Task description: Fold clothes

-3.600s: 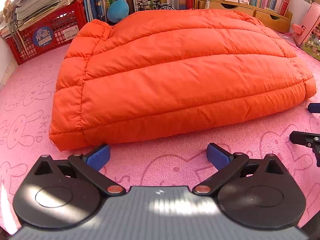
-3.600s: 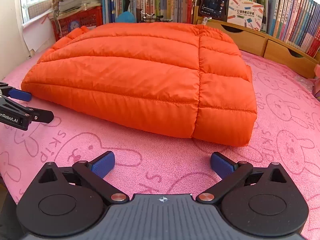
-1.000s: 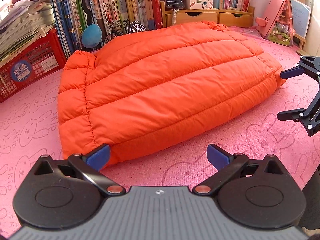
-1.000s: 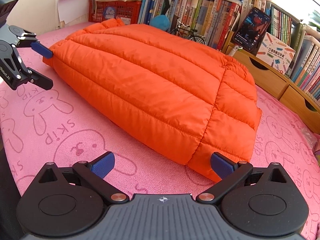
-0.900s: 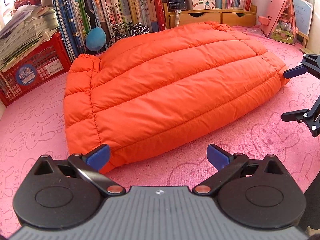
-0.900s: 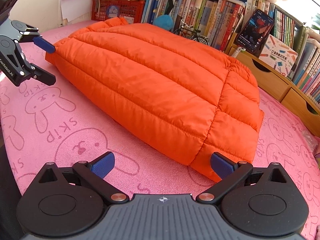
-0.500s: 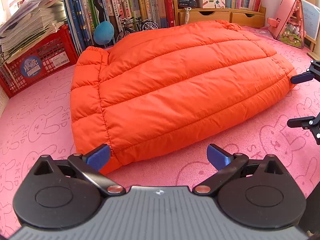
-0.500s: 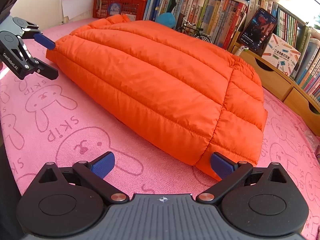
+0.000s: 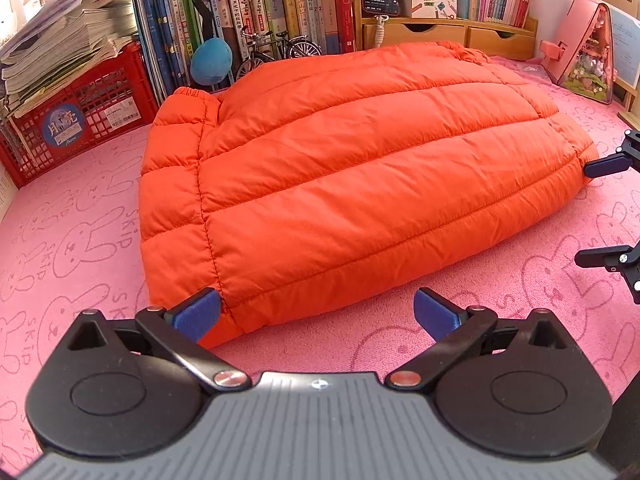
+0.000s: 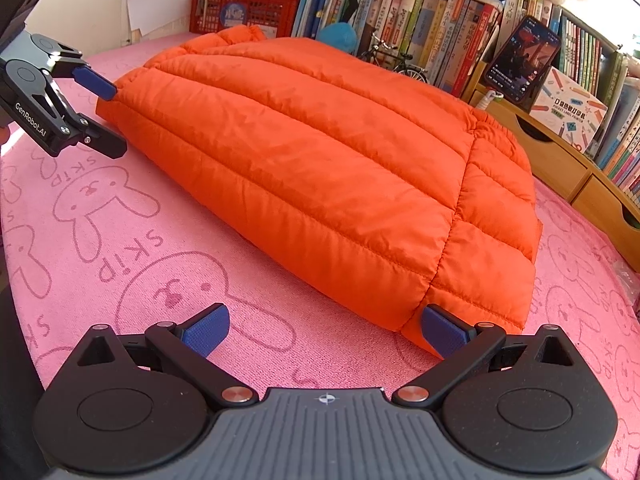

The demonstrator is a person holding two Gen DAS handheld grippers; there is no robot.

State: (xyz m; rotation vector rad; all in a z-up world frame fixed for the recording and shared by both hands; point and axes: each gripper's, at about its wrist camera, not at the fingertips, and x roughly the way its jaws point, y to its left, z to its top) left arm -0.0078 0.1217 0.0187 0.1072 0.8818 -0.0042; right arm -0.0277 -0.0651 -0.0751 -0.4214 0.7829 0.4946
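From my left camera, the right tongs (image 9: 612,210) are cut off at the frame's right edge; I see only their two finger ends. From my right camera, the left tongs (image 10: 106,118) enter at the upper left, their body partly out of frame. What lies under the orange puffer jacket (image 9: 352,176) is hidden, and I cannot tell whether sleeves are tucked beneath it.

The surface (image 9: 80,248) wears a pink cloth printed with rabbits and the word SKIP. Going left to right along the back: a red crate (image 9: 76,120) topped with stacked papers, a row of upright books (image 9: 248,8), a blue plush ball (image 9: 211,62), a small model bicycle (image 9: 276,54), wooden drawers (image 9: 452,34), and a pink triangular house model (image 9: 580,48).

The jacket lies flat and quilted across the middle of the surface. My left tongs (image 9: 316,316) are spread wide at its near left corner, the left pad just touching the fabric. My right tongs (image 10: 324,330) are spread too, their right pad against the jacket's near right corner. Neither pinches anything.
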